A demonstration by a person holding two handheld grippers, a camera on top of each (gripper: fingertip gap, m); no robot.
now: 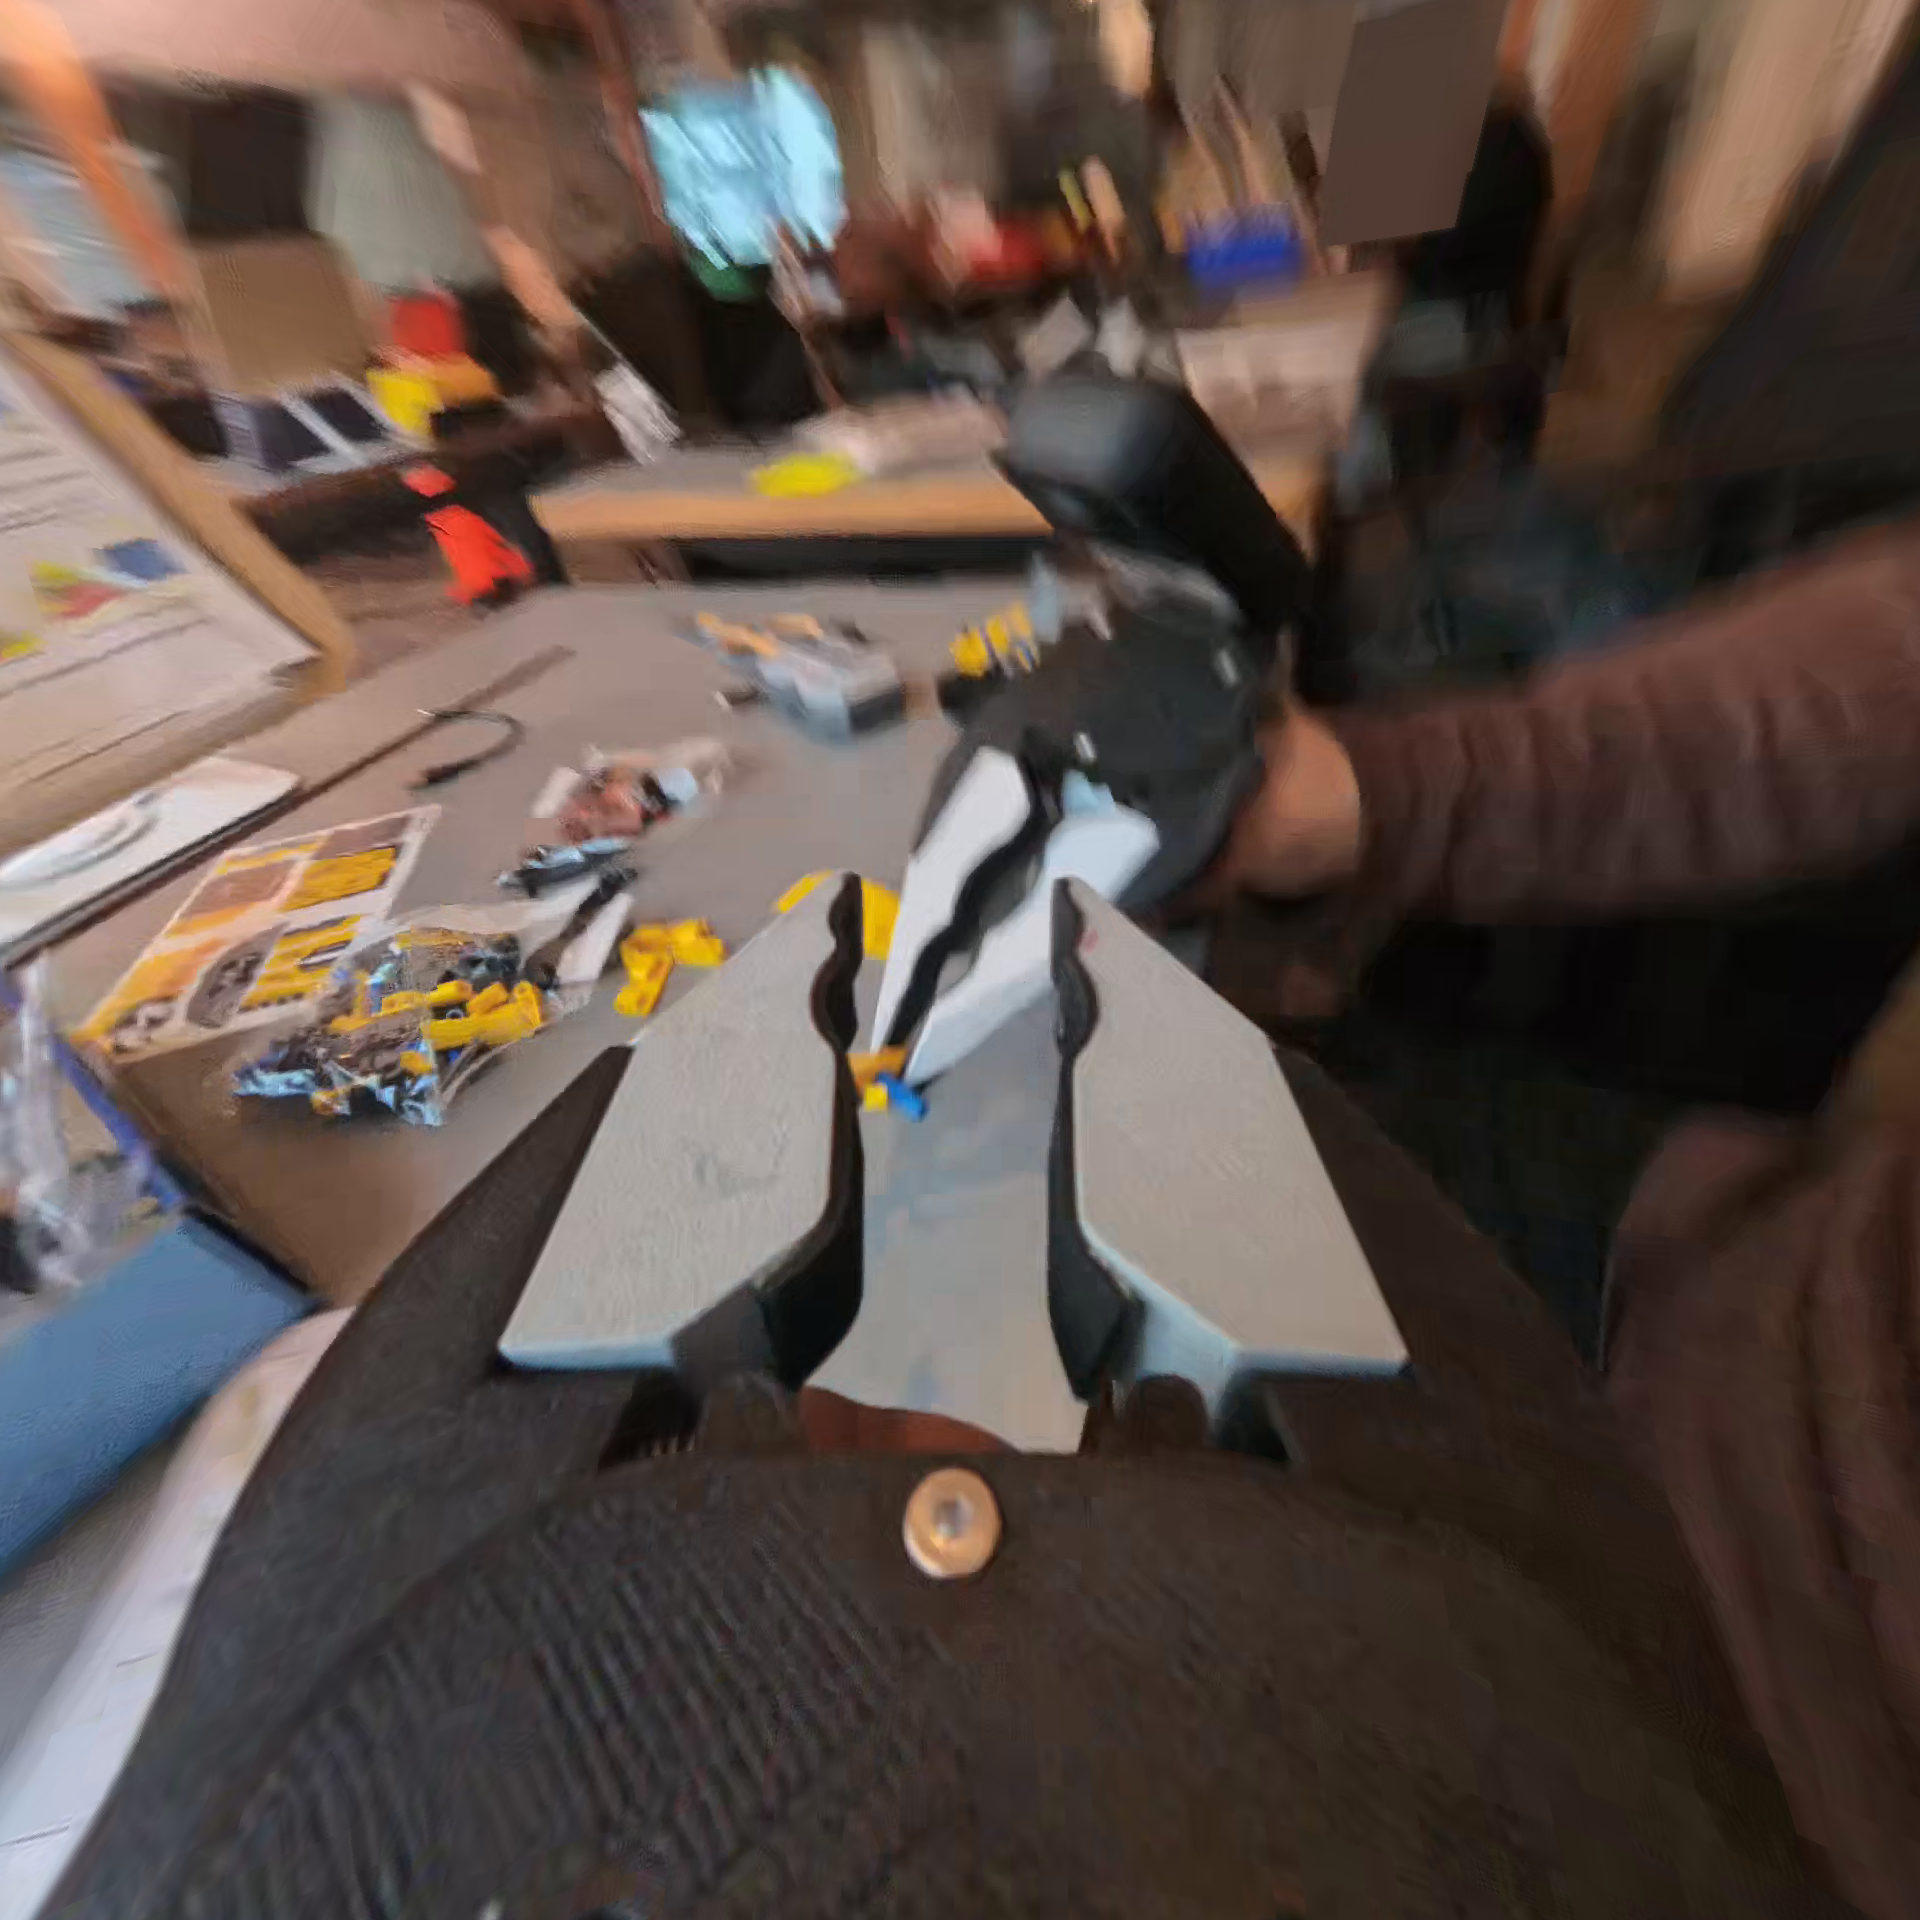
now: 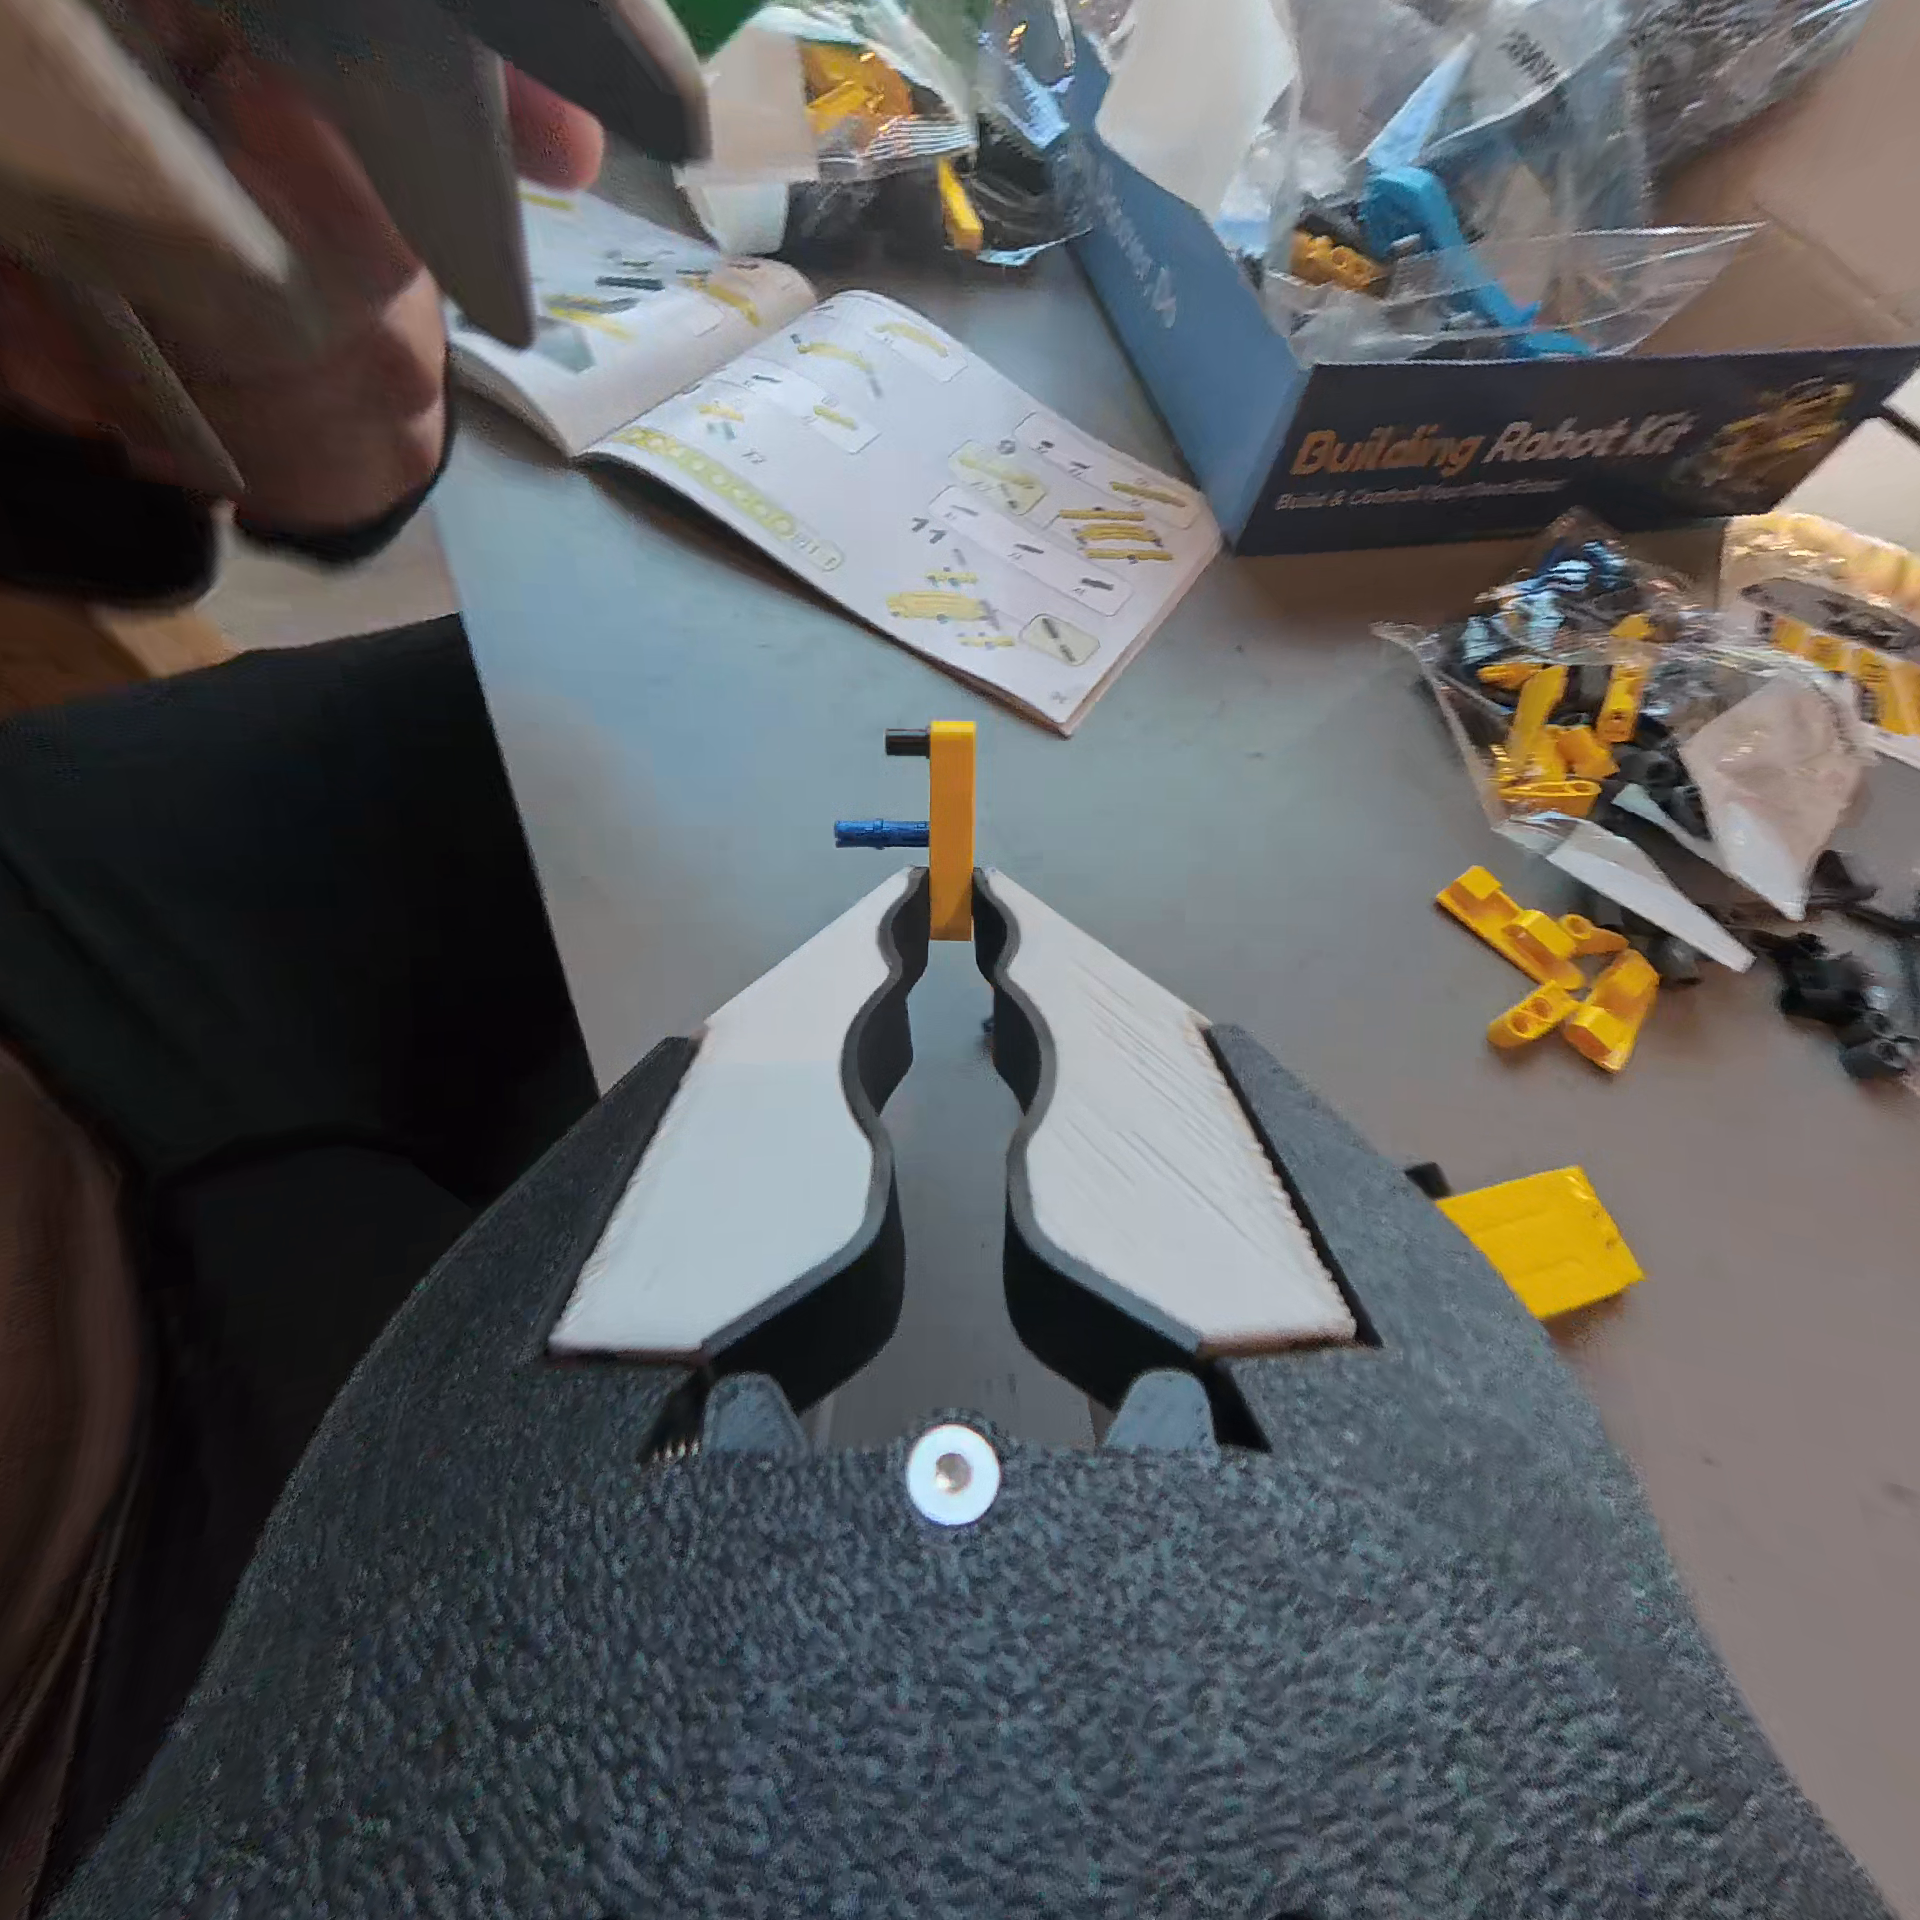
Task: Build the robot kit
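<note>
Right gripper [image 2: 951, 883]: fingers closed on the lower end of a flat yellow plastic beam [image 2: 952, 821], held upright above the grey tabletop [image 2: 727, 727]. Two pins project to the left from the beam: a short black pin [image 2: 907, 743] near its top and a blue pin [image 2: 878, 832] lower down.

Left gripper [image 1: 956, 904]: jaws parted, nothing between the grey fingers. View is motion-blurred. In it the right gripper's white fingers point down at the table just ahead of the left fingertips, with small yellow and blue pieces at their tips; detail too blurred to resolve. A hand in a brown sleeve [image 1: 1662, 727] grips the right tool.

Surroundings, right wrist view: open white instruction booklet [image 2: 883, 488] beyond the beam; dark blue cardboard box [image 2: 1455, 457] to its right, with clear plastic bags [image 2: 1507, 156] inside. Another clear bag of yellow and black parts [image 2: 1621, 758] lies at right, with loose yellow connectors [image 2: 1548, 966] just in front of it. A flat yellow panel [image 2: 1538, 1236] lies beside the right finger housing.
</note>
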